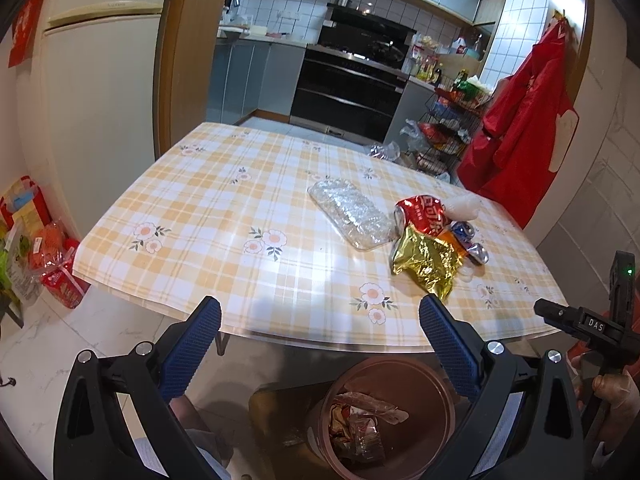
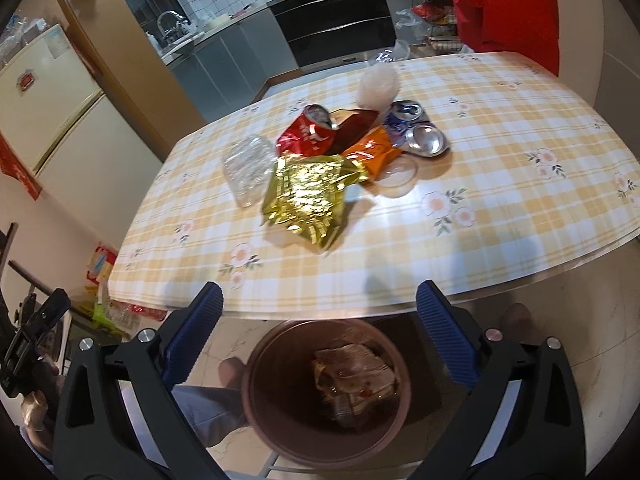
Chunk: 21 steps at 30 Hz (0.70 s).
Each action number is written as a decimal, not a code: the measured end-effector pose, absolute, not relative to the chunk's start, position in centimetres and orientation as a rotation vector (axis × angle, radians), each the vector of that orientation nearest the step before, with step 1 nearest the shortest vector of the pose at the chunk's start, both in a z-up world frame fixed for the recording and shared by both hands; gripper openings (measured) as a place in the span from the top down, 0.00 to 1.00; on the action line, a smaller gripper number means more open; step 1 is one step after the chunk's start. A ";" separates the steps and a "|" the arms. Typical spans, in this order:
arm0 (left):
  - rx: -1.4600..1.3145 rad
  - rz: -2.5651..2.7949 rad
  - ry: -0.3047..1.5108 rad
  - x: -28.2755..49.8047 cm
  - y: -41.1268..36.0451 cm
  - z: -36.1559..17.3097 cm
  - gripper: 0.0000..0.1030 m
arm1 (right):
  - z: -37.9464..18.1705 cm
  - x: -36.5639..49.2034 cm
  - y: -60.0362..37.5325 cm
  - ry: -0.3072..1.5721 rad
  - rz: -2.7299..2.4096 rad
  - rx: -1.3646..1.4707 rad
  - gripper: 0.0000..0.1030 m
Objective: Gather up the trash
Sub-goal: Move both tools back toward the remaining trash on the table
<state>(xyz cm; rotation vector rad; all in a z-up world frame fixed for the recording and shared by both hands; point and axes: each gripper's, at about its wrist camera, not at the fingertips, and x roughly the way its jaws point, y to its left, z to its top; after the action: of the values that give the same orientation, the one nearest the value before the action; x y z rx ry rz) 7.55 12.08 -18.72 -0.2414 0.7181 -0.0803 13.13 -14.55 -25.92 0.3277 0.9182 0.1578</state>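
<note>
Nearest, a brown bin [image 2: 326, 392] with wrappers in it is seen on the pale tiled floor [image 1: 48, 344], below the table edge. The left gripper [image 1: 320, 344] and right gripper [image 2: 320, 328] are both held wide apart, nothing between the pads. On the yellow checked tablecloth [image 1: 208, 208] the trash is clustered: a gold wrapper [image 2: 308, 196], clear tray [image 1: 352, 212], red can [image 2: 308, 132] and blue can [image 2: 416, 128]. Far beyond, a black oven [image 1: 352, 84] and a fridge [image 1: 100, 72] at the left are seen.
</note>
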 end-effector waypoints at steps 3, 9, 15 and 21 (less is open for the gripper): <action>-0.243 -0.087 0.744 8.7 11.5 -19.4 0.06 | -26.5 13.6 -15.6 0.916 0.138 0.330 0.06; -0.222 -0.145 0.784 11.5 8.7 -20.3 0.06 | -27.7 15.1 -17.9 0.918 0.091 0.337 0.06; -0.280 -0.270 0.863 15.3 4.2 -22.7 0.06 | -28.5 16.5 -19.9 0.903 0.039 0.317 0.05; -0.372 -0.341 0.958 19.1 0.1 -25.9 0.10 | -29.3 17.8 -20.9 0.891 0.024 0.276 0.05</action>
<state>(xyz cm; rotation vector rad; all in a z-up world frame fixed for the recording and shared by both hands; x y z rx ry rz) 19.15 0.08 -25.94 -0.3716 0.9582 -0.3412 17.84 -20.92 -29.34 0.2764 0.8914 0.0238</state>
